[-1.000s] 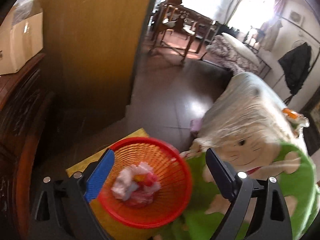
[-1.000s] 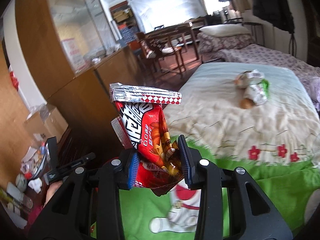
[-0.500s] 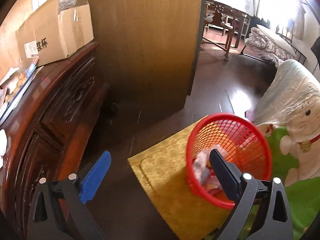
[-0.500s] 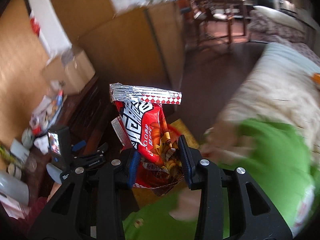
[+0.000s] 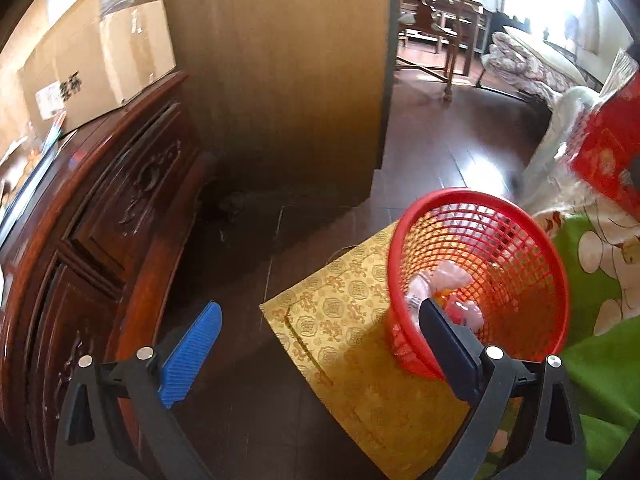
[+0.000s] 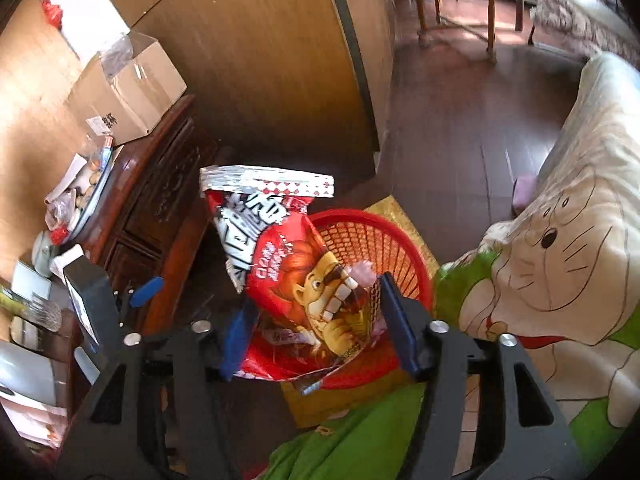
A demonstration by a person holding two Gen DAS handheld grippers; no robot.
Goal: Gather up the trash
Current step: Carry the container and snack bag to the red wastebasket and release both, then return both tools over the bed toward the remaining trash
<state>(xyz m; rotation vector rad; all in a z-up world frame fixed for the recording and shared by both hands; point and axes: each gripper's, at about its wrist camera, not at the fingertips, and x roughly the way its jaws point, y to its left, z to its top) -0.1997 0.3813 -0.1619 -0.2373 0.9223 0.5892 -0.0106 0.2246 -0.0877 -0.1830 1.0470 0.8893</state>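
A red mesh basket with crumpled wrappers inside stands on a yellow patterned box beside the bed. It also shows in the right wrist view. My right gripper has its jaws spread wide, with a red snack bag between them, tilted over the basket. The bag also shows at the right edge of the left wrist view. My left gripper is open and empty, just left of the basket above the box; it also shows at the left in the right wrist view.
A dark carved wooden cabinet stands on the left with a cardboard box on top. A wooden partition rises behind. The bed with a green and cream cartoon blanket is on the right. Chairs stand far back.
My right gripper swung from over the bed to above the basket and its jaws spread apart around the snack bag. My left gripper moved left, off the basket.
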